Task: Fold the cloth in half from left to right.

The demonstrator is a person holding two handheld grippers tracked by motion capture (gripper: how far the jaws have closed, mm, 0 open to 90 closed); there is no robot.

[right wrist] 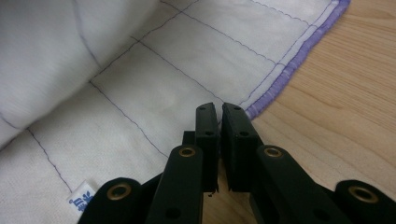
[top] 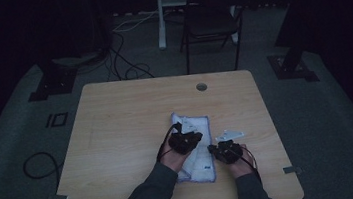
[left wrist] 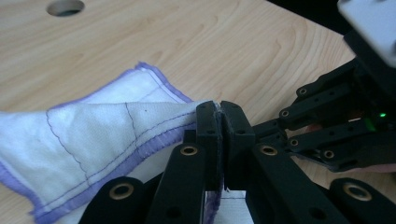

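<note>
1. Left gripper [left wrist: 219, 112]: clenched on the purple hem of the cloth [left wrist: 93, 135], with the pinched corner lifted off the table [top: 117, 126] and pulled over the layer below, most likely to carry a fold across.
2. Cloth: right of table centre, between the two hands, one end flat on the wood, long side running away from the person.
3. Right gripper [right wrist: 219, 112]: closed to a thin slit, nothing seen pinched, tips low over the cloth just inside its right hem, probably to pin that side down while the other corner travels.
4. Hard to tell on the left: how much hem sits behind the pads, hidden by the jaws.
5. Hard to tell on the right: whether the tips touch the fabric or hover; label [right wrist: 84, 198] cut off by the gripper, print unreadable.
6. High view dim, both grippers dark lumps, jaws not readable there.
</note>
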